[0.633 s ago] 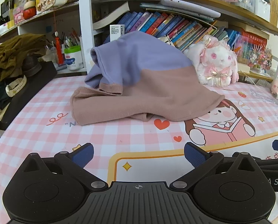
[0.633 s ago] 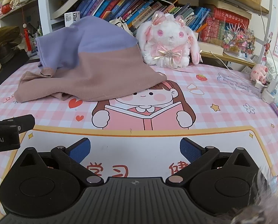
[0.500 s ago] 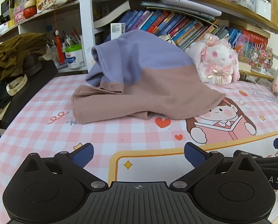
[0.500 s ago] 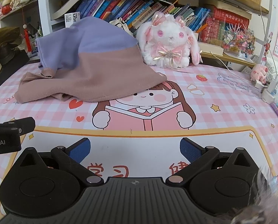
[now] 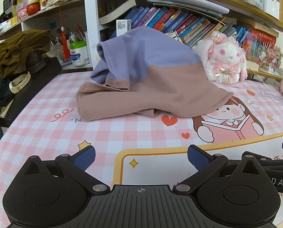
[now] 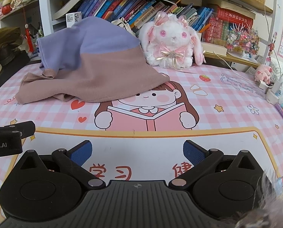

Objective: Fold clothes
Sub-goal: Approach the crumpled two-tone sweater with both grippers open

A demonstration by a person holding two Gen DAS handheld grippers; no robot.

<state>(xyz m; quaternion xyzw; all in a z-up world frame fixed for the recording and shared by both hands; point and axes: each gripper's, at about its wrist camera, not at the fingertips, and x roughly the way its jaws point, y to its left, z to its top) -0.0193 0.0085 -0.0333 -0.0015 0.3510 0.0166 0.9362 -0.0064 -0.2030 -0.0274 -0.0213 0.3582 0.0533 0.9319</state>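
- Lilac-and-mauve sweater lies heaped and unfolded on the mat, toward its far edge, its peak rising in front of the bookshelf.
- One ribbed cuff rests on the mauve part, at the heap's left side in the left wrist view.
- Sweater's near hem covers the top of the cartoon girl printed on the pink-checked mat.
- Left gripper hovers over the mat's near edge, fingers spread wide with nothing between them, well short of the sweater.
- Right gripper hovers beside it over the white panel with red characters, fingers likewise wide apart and empty.
- Each gripper shows at the margin of the other's view: the right at the right edge of the left wrist view, the left at the left edge of the right wrist view.
- White plush rabbit with pink bows sits at the mat's far edge, just right of the sweater and touching or nearly touching it.
- Olive garment is piled off the mat's far left corner.
- Small pink toy and white plugs sit at the far right corner.
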